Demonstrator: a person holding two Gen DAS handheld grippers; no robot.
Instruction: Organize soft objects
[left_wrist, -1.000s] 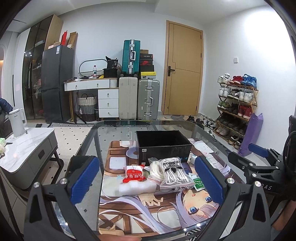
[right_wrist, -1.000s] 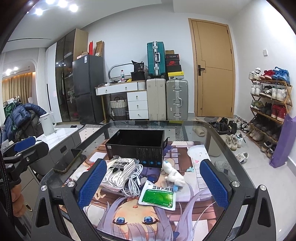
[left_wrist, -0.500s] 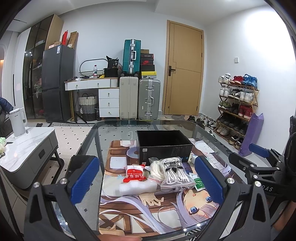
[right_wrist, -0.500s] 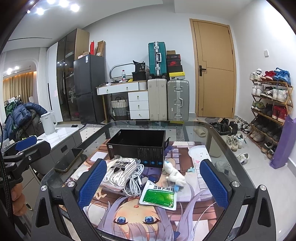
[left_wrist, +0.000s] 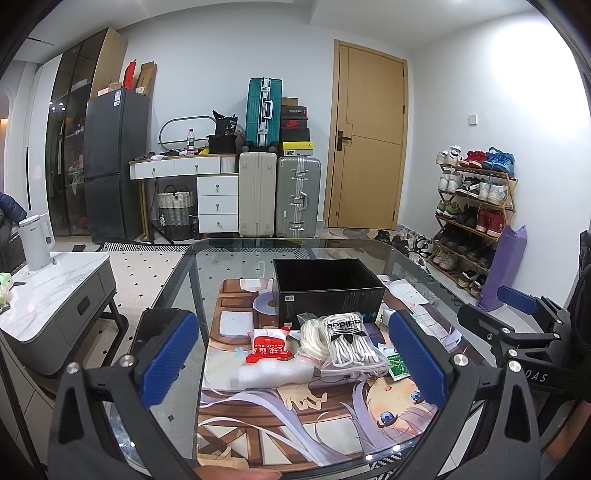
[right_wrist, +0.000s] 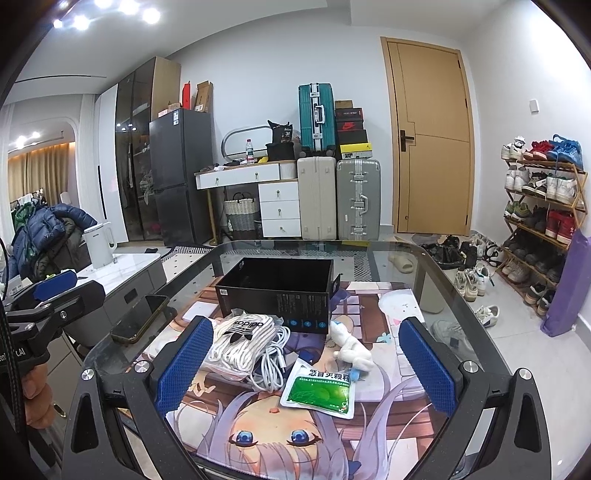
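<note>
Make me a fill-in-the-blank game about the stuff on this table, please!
1. The black box on the glass table has nothing inside, so it is ____.
2. The word printed on the bag of white laces is ____.
3. The flat packet nearest the right gripper is coloured ____.
4. The left gripper has its jaws wide ____.

Missing words: empty; adidas; green; open

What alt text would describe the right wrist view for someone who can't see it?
The open right gripper hovers over a glass table where a green sachet, a small white plush toy, a coiled white cable and a bag of white laces lie before an open black box.
</note>
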